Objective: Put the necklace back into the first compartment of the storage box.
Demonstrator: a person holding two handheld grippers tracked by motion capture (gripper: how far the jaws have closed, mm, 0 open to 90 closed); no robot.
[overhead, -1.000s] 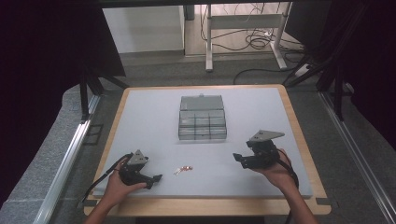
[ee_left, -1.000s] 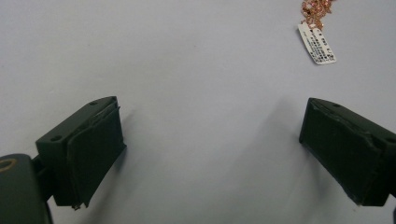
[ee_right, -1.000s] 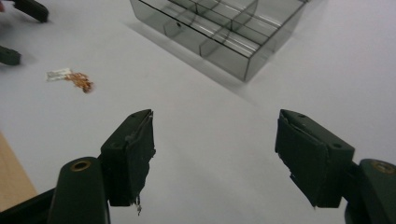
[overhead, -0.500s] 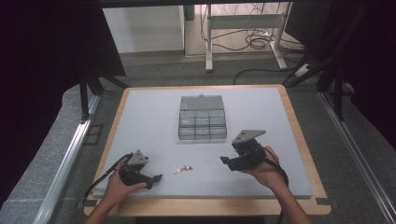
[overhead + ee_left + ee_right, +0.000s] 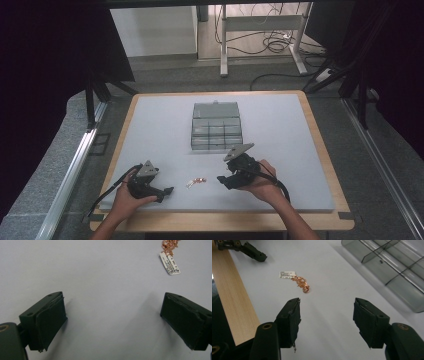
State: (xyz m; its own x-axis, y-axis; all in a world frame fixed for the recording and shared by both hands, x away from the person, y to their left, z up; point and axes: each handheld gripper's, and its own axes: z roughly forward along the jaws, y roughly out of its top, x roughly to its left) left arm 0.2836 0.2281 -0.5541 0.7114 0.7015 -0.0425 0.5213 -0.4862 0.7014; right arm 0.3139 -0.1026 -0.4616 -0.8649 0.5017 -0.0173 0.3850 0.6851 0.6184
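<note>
1. The rose-gold chain (image 5: 300, 282) with its white tag (image 5: 286, 274) lies loose on the tabletop (image 5: 150, 130), between both grippers.
2. The right hand-held gripper (image 5: 327, 315), jaws just closing and half apart, holds nothing.
3. The left hand-held gripper (image 5: 113, 322) rests wide open, empty.
4. Risk: closing short of the thin chain pinches only air or drags it.

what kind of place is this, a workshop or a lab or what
Probably a lab bench set up for recording handling work: a wood-edged table with black curtains around it, loose floor cables behind, and handheld camera-carrying grippers, the right gripper among them.
</note>
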